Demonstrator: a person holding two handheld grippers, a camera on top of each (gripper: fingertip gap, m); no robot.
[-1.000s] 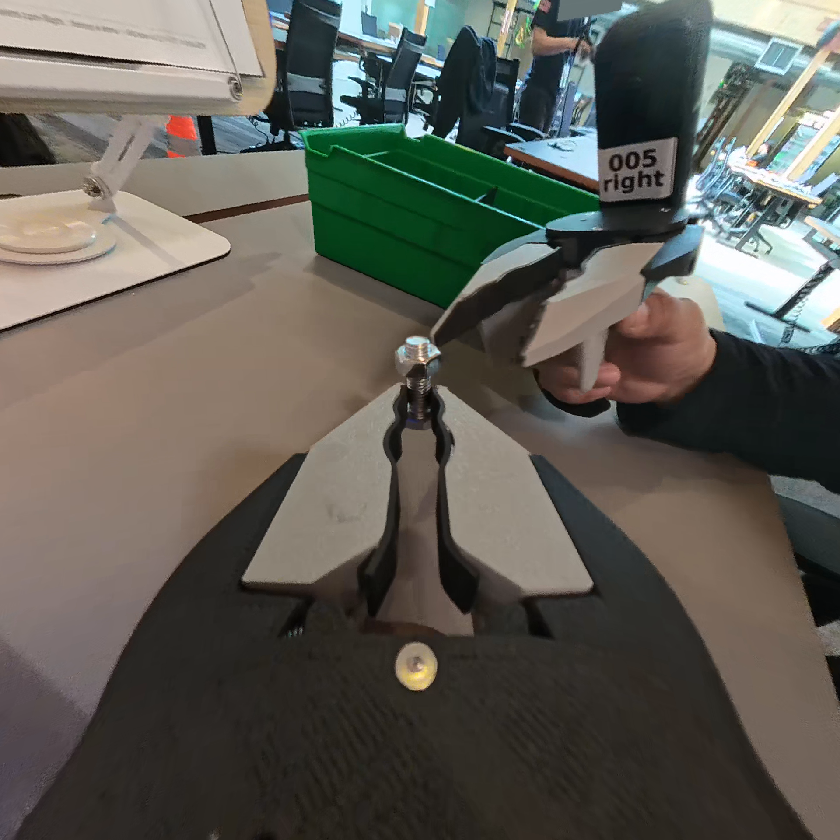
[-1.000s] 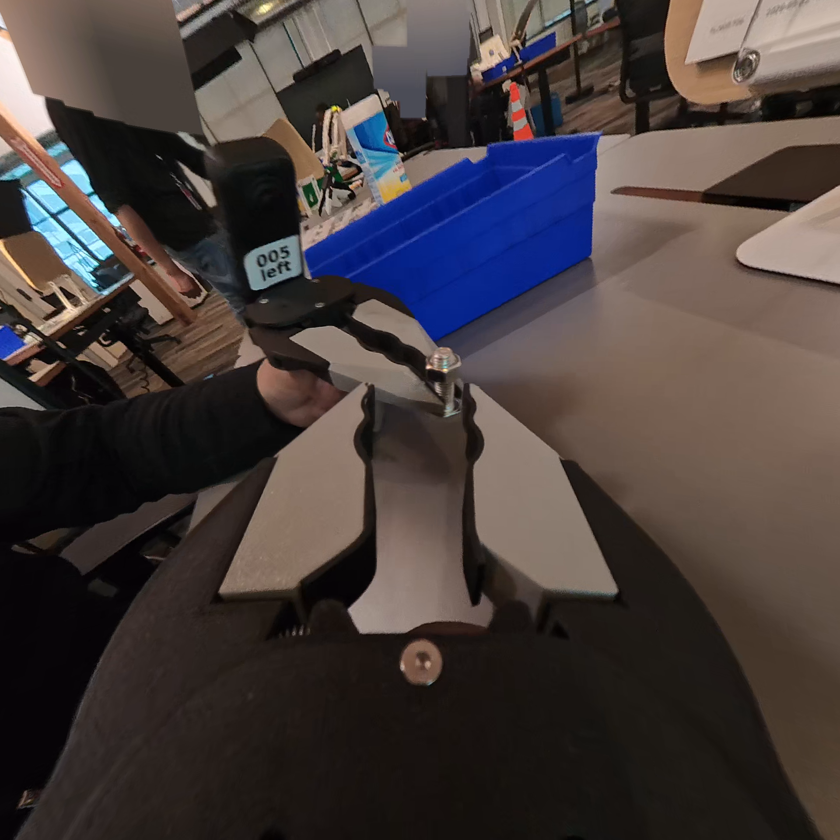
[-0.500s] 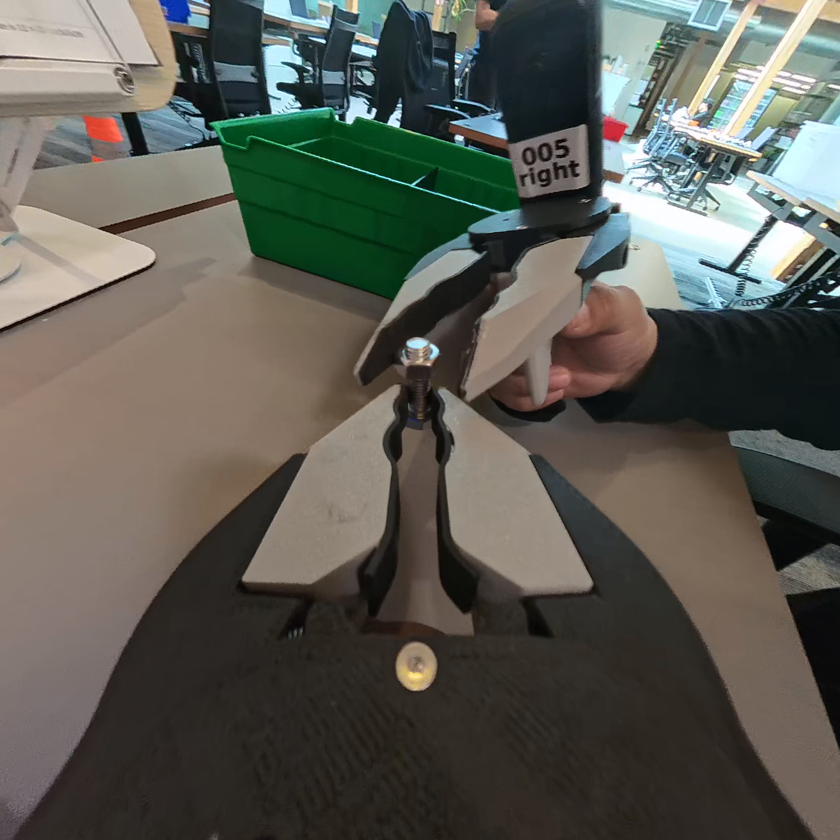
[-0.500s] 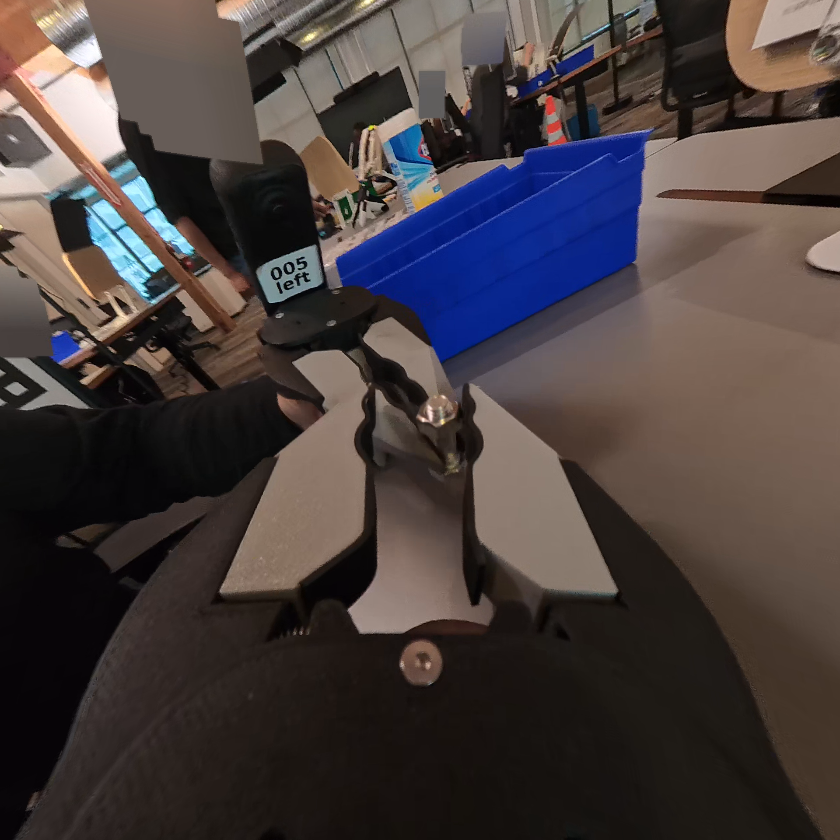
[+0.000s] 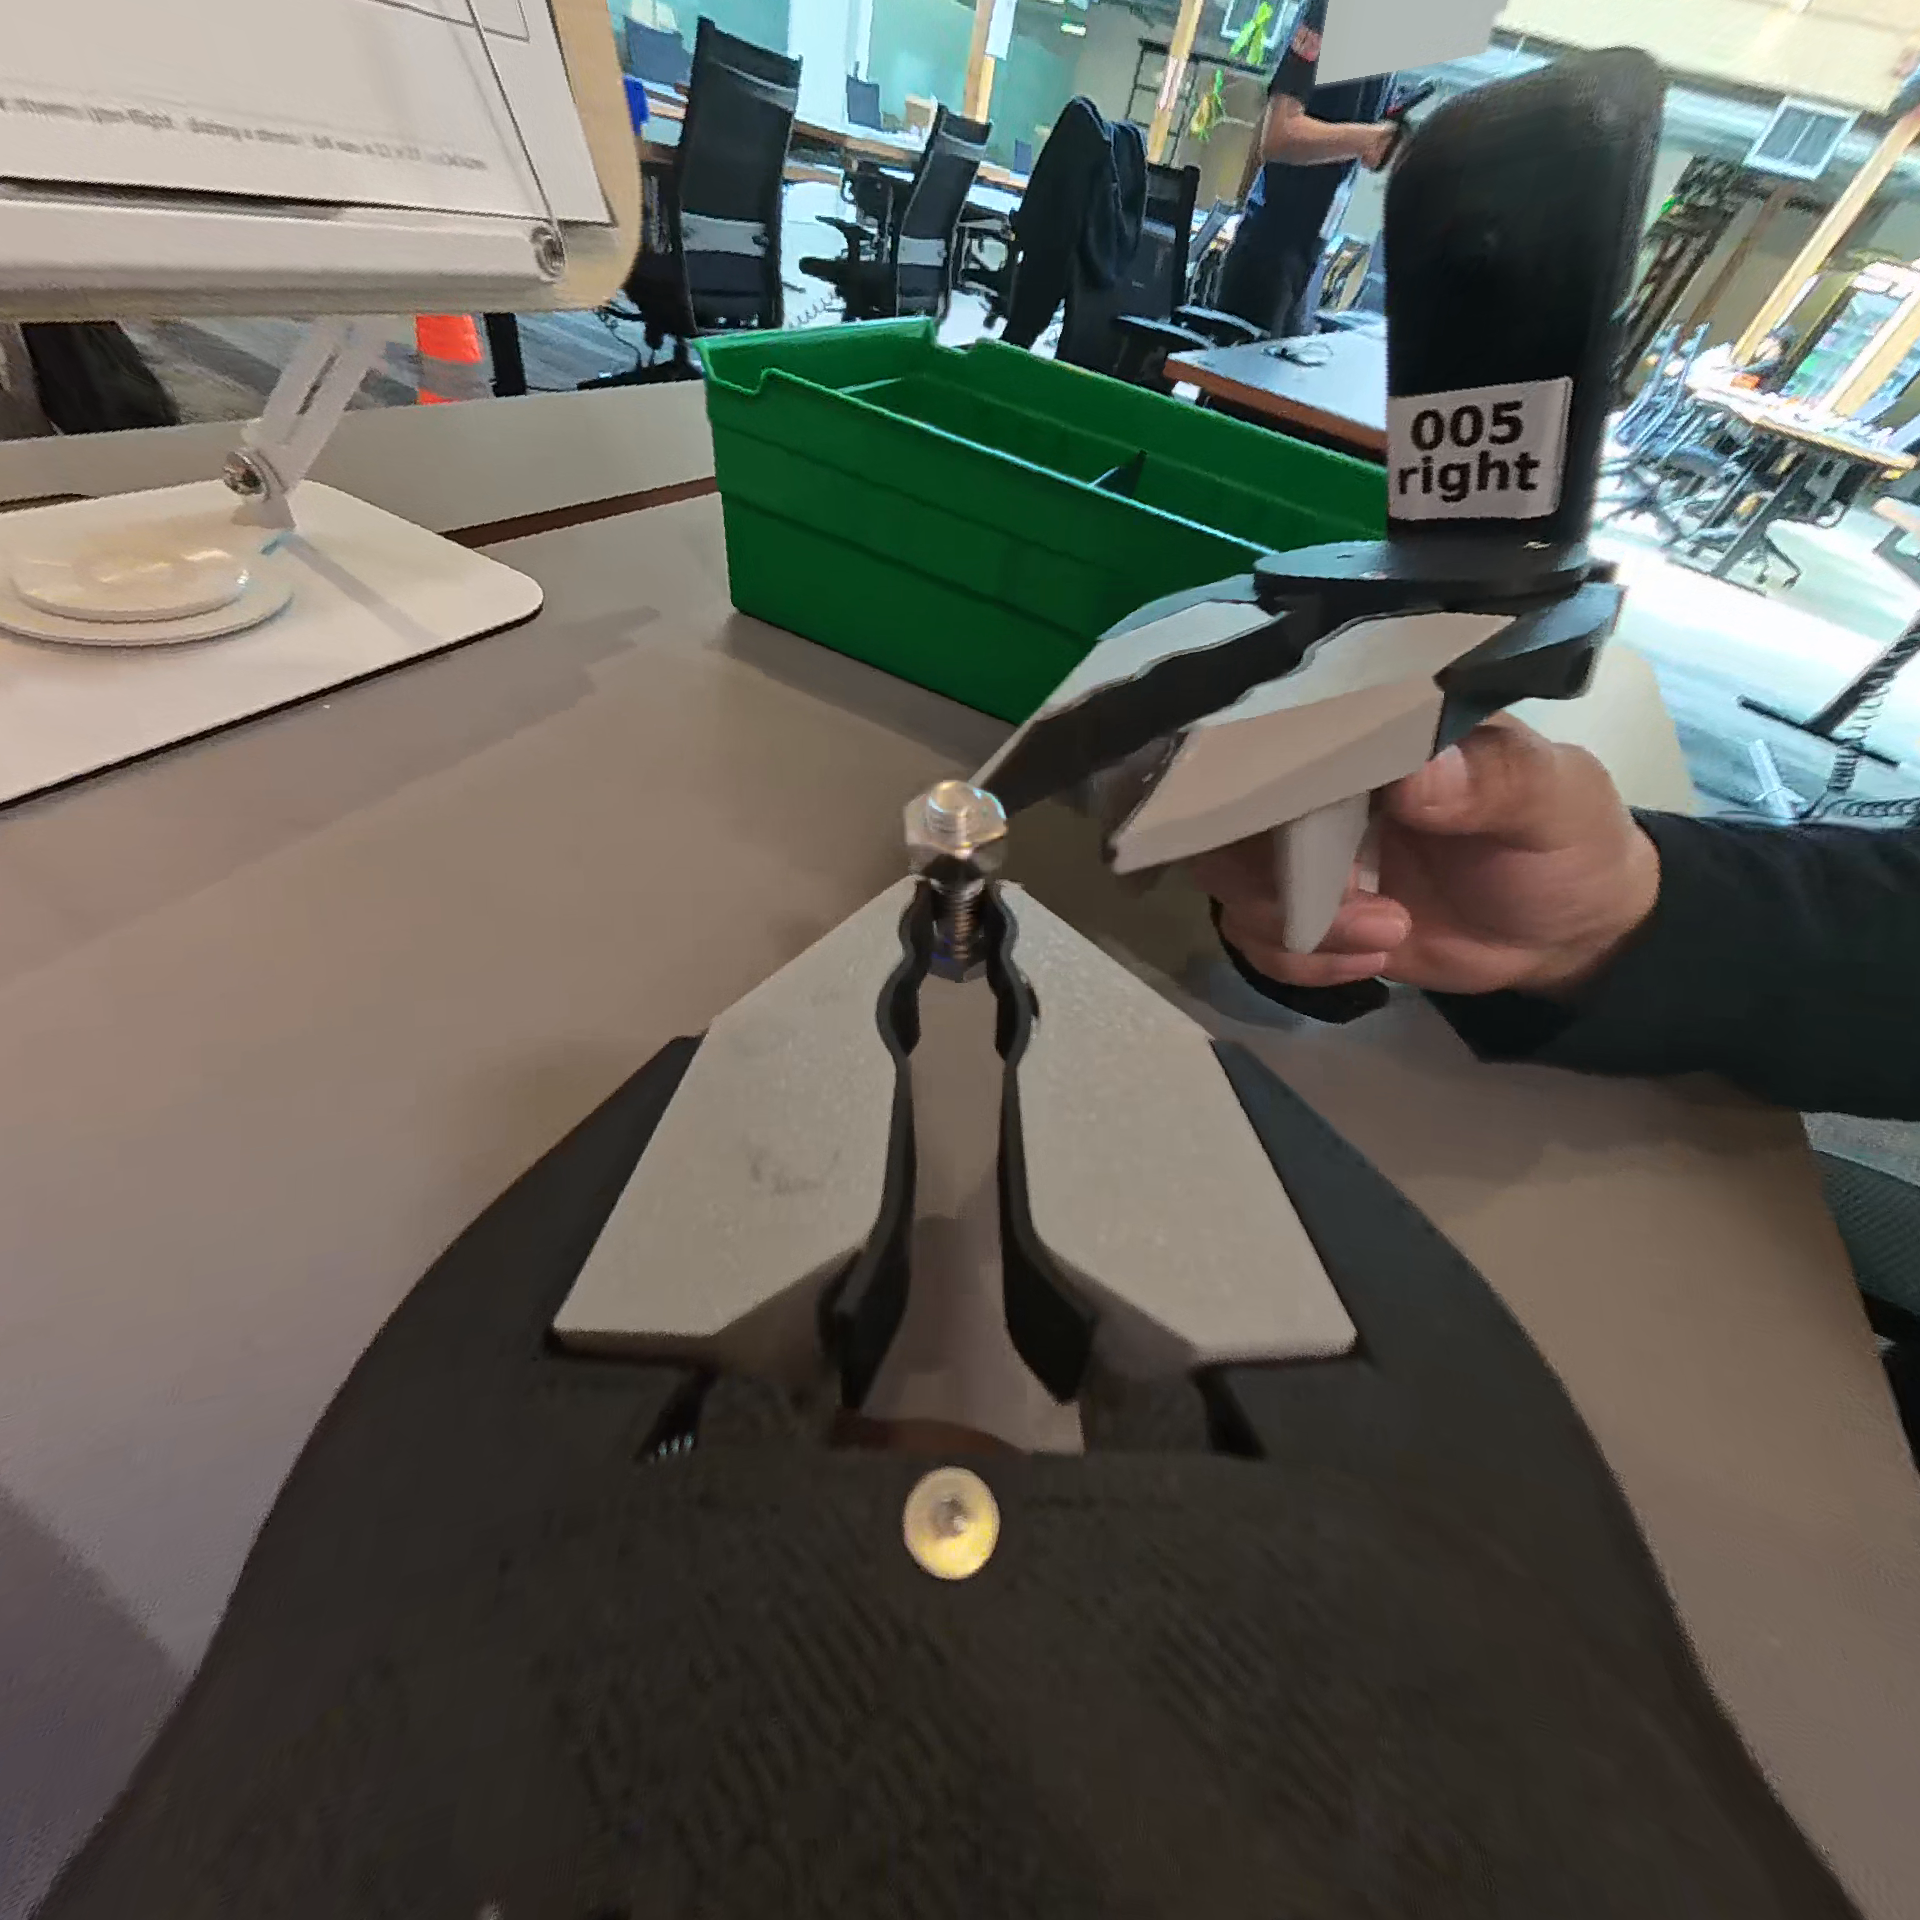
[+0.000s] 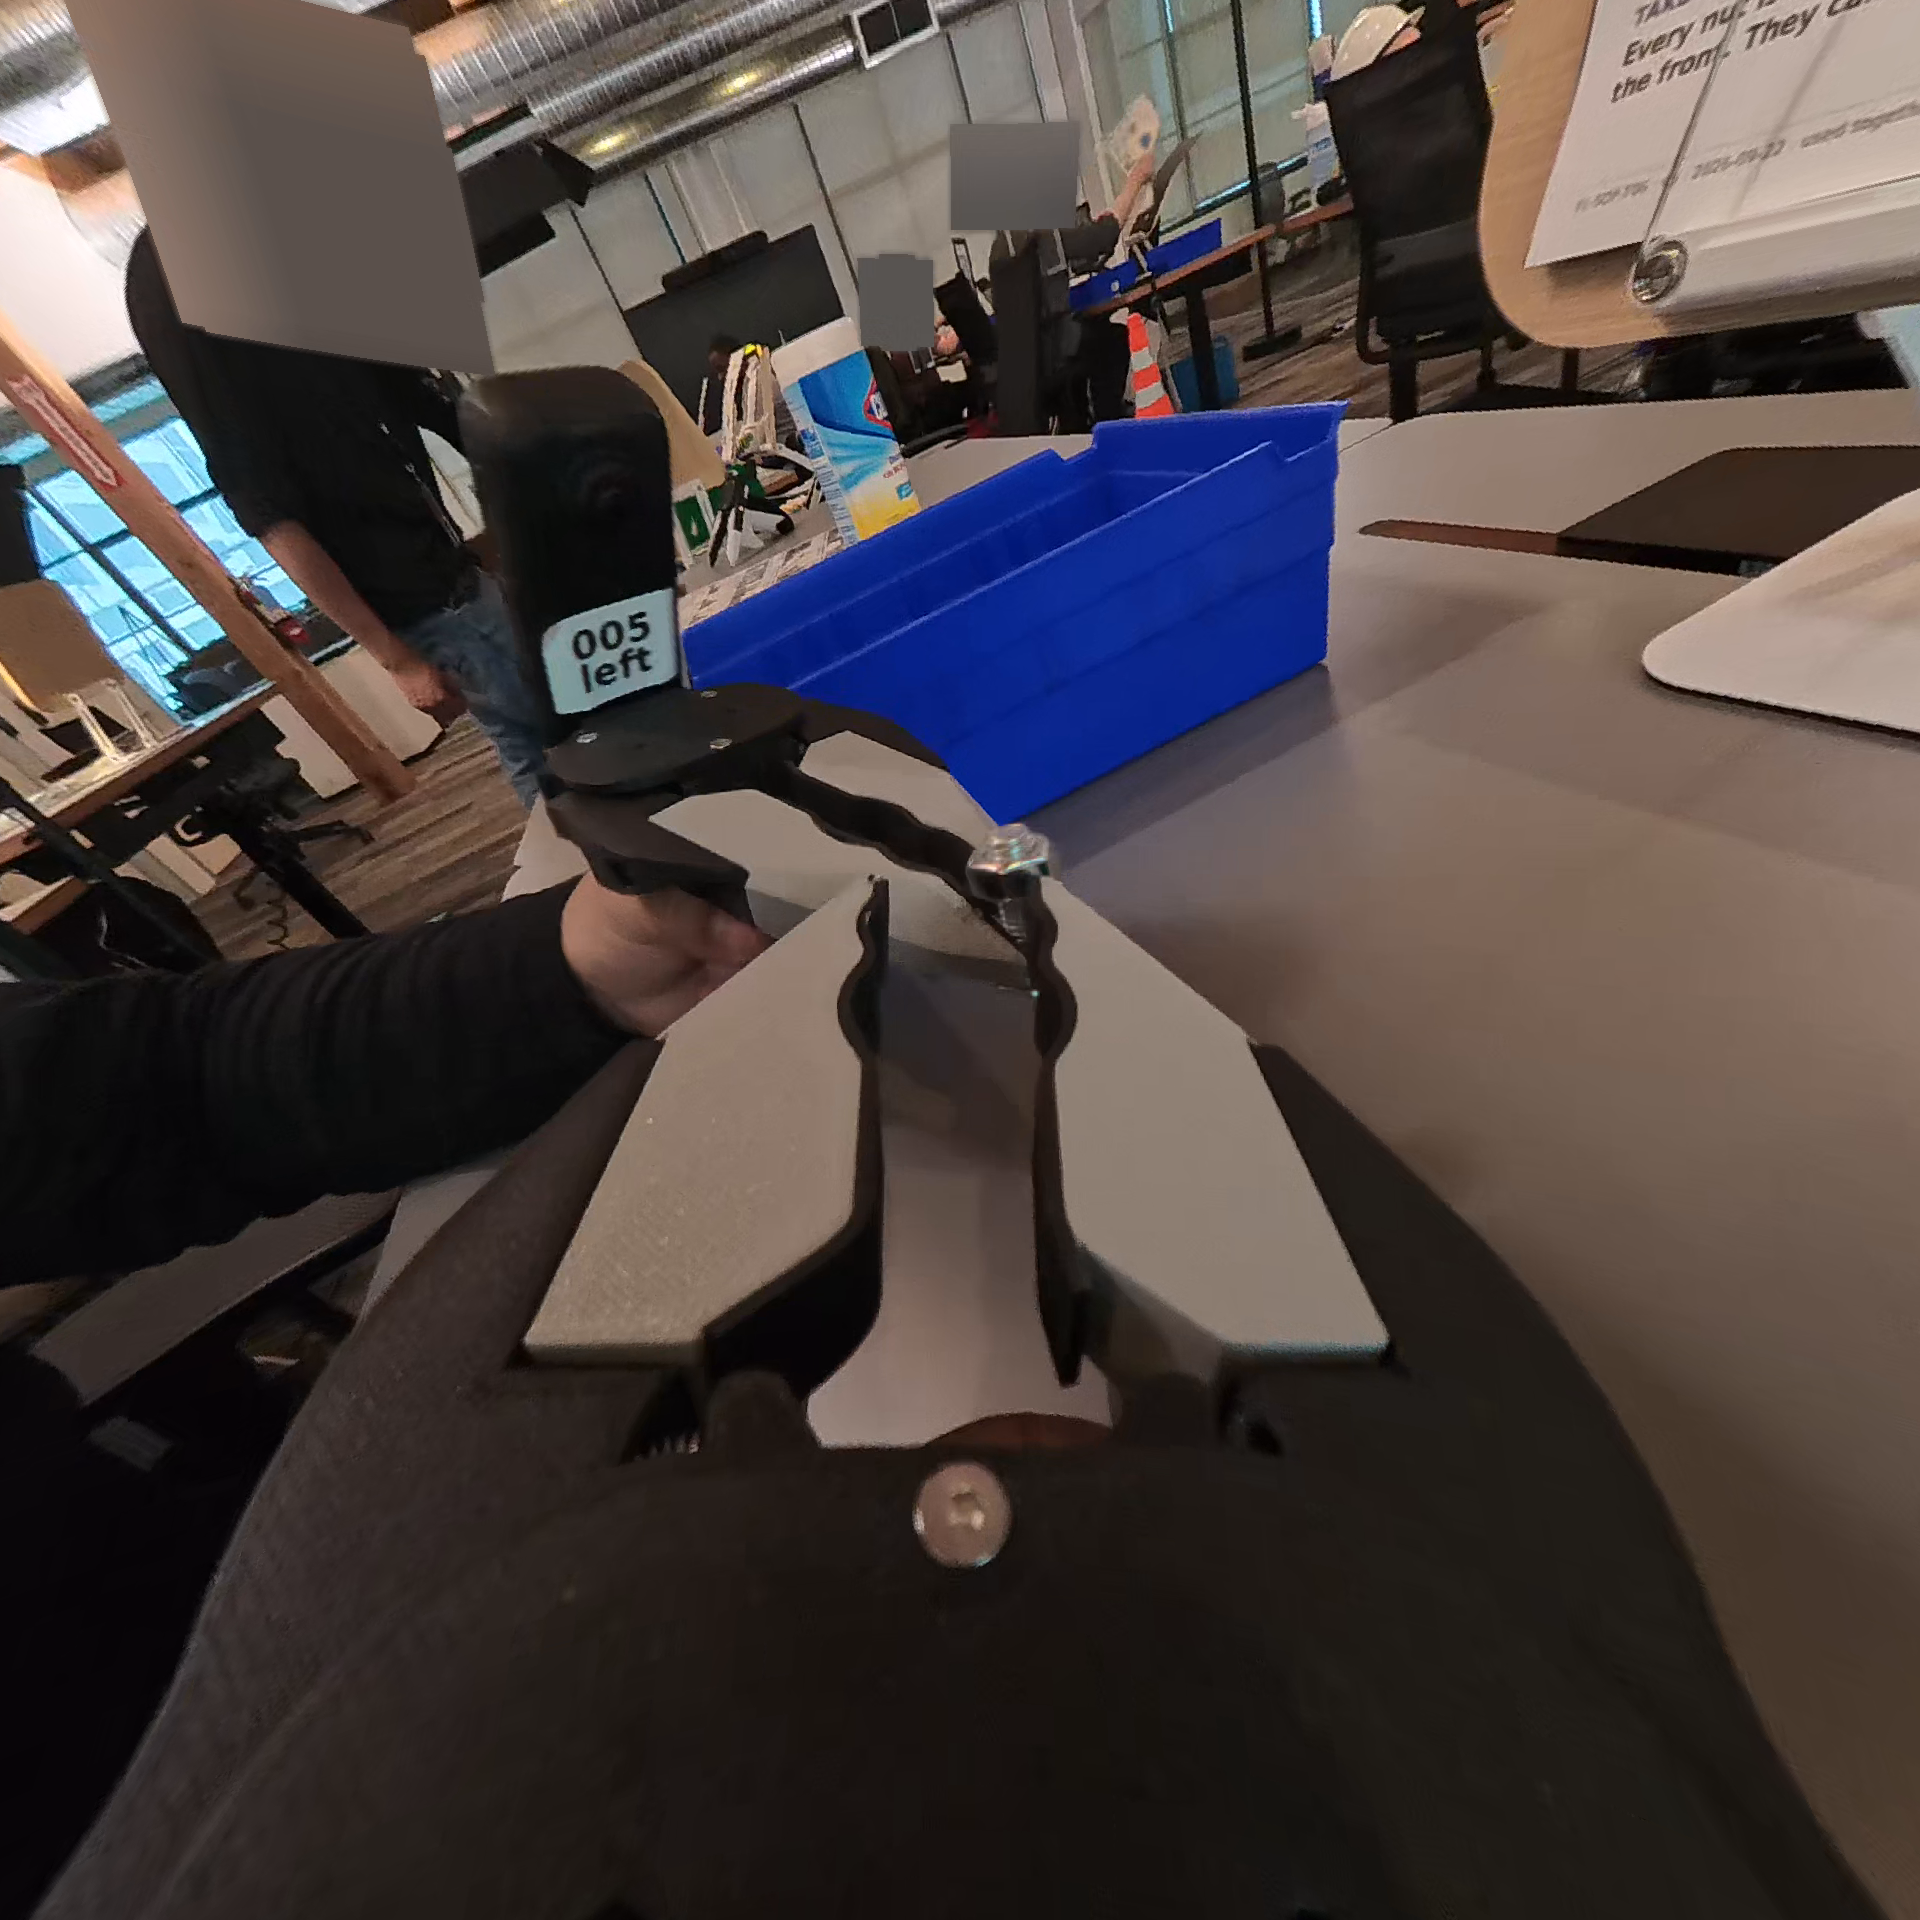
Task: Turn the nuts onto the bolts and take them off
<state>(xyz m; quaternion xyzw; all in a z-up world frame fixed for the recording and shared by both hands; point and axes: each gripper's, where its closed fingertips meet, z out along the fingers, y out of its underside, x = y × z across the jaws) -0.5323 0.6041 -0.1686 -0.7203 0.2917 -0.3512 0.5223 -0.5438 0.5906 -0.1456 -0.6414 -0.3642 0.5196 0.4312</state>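
Grey table [image 5: 312,935] in an office; left gripper [image 5: 954,935] grasps bolt [image 5: 956,914], right gripper [image 6: 956,914] released.

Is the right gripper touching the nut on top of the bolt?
Cannot tell. In the left wrist view one fingertip of the open right gripper reaches the nut, but no contact or gap shows plainly.

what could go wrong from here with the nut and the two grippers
1. The open right gripper is off to one side of the silver hex nut, only a fingertip near it. Closing now may miss or clip it.
2. The left gripper pinches the threaded steel bolt only at its fingertips, so a sideways push could tilt or slip it.
3. A loosened nut could fall onto the grey table.
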